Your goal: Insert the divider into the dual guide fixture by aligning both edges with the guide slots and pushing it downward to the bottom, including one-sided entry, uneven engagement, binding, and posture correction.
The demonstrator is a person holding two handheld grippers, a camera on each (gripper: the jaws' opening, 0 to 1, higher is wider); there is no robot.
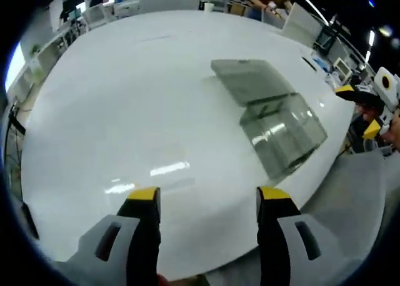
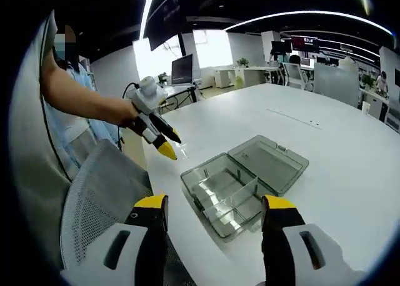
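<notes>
A clear plastic box (image 2: 219,198) lies on the white table (image 2: 325,148) with its hinged lid (image 2: 269,164) folded flat beside it. Clear divider walls (image 2: 242,187) cross its inside. In the left gripper view the same box (image 1: 284,133) and lid (image 1: 250,80) lie right of centre. My left gripper (image 1: 207,198) hovers open over bare tabletop, short of the box and holding nothing. My right gripper (image 2: 214,206) is open and unloaded, just in front of the box's near corner. A hand holds the left gripper (image 2: 169,143) off the table's edge. The right gripper (image 1: 361,111) enters at the right edge.
A grey mesh chair (image 2: 100,198) stands at the table's near edge below my right gripper. A person's bare arm (image 2: 81,98) reaches in from the left. Desks, monitors and chairs (image 2: 300,64) fill the office behind. A cup (image 1: 208,6) stands at the table's far edge.
</notes>
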